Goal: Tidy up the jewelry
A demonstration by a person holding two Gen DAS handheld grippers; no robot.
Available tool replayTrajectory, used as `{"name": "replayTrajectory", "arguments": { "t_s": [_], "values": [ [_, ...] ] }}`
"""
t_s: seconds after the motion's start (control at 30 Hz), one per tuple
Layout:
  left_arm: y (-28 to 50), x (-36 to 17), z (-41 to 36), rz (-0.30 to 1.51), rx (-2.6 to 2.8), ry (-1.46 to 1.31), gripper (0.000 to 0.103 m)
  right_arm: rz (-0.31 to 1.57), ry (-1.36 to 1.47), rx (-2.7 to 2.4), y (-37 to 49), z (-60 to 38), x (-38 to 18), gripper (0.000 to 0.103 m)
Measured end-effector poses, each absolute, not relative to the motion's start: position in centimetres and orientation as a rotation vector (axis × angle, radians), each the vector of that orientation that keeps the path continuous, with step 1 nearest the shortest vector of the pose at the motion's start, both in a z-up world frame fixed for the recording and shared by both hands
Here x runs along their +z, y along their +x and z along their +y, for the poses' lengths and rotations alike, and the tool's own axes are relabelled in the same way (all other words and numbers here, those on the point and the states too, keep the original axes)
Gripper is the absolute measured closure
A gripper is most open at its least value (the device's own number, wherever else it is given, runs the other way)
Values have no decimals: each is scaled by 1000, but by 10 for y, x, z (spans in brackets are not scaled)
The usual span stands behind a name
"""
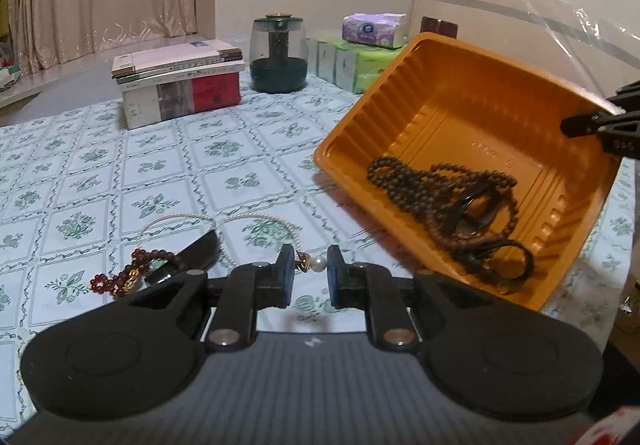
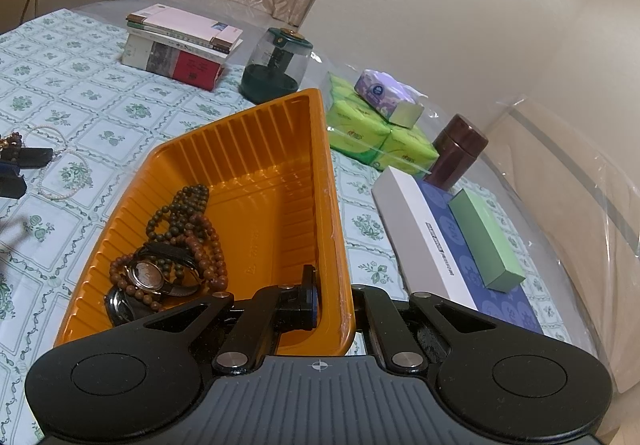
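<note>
An orange plastic tray is tilted up off the table; my right gripper is shut on its rim, one finger inside and one outside. Inside lie brown bead strings and a watch; the beads also show in the left wrist view. My left gripper hovers low over the table, jaws partly open around a pearl necklace's clasp and end pearl, with a gap at the pads. The pearl strand lies on the cloth, with a red bead bracelet and a dark watch strap to the left.
A stack of books, a dark green glass jar and tissue packs stand at the back of the floral tablecloth. A brown flask, a white and blue box and a green box lie right of the tray.
</note>
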State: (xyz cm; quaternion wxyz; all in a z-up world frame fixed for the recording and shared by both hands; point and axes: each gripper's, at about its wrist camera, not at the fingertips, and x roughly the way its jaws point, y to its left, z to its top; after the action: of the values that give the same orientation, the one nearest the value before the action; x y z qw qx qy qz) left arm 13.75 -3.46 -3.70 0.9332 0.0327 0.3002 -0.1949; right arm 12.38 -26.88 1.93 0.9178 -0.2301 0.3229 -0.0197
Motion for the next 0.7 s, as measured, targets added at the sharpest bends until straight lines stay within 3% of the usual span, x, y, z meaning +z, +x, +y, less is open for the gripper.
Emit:
{"name": "replayTrajectory", "arguments": {
  "t_s": [0.7],
  "values": [
    [115,-27,-118,605,-681,84,88,662,-469,-37,122,-265,22,99]
  ]
}}
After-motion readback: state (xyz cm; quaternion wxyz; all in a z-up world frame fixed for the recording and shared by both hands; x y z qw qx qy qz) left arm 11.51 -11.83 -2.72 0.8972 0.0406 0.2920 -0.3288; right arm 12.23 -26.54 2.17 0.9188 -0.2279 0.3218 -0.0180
